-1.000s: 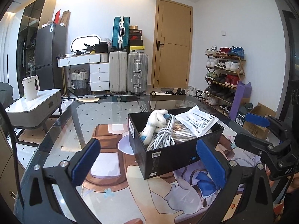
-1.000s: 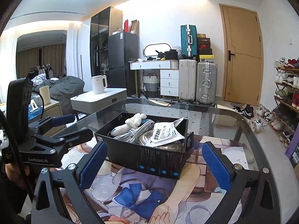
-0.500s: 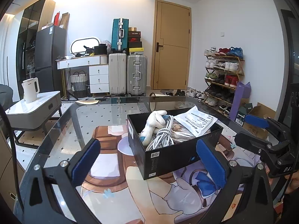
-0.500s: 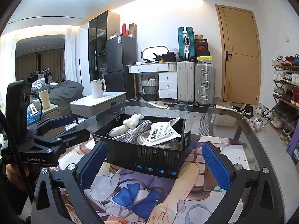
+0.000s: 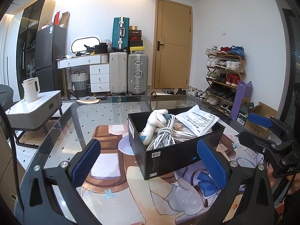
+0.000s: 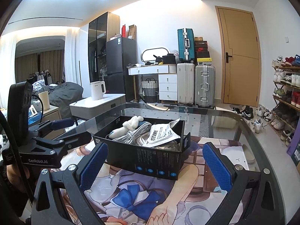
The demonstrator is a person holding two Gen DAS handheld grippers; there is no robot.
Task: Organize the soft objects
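A black open box [image 5: 174, 155] [image 6: 150, 159] stands on the glass table [image 5: 105, 110]. In it lie a white plush toy [image 5: 156, 121] [image 6: 132, 122], a coiled white cable [image 5: 164, 137] [image 6: 134, 134] and a white printed pouch [image 5: 197, 119] [image 6: 161, 134]. My left gripper [image 5: 149, 158] hangs open in front of the box, nothing between its blue pads. My right gripper [image 6: 155, 162] is open too, facing the box from its other near side. Each gripper shows in the other's view: the right gripper [image 5: 262, 133] beside the box, the left gripper [image 6: 56, 131] at its left.
A printed cartoon mat [image 5: 150, 193] lies under the glass. A side table with a white kettle [image 5: 31, 89] stands left. Suitcases [image 5: 129, 73], a white dresser, a wooden door and a shoe rack [image 5: 225, 75] line the far wall. A cardboard box [image 5: 262, 116] sits on the floor at right.
Both grippers have tilted slightly and the views shifted a little; the box and its contents stay put and both grippers remain open.
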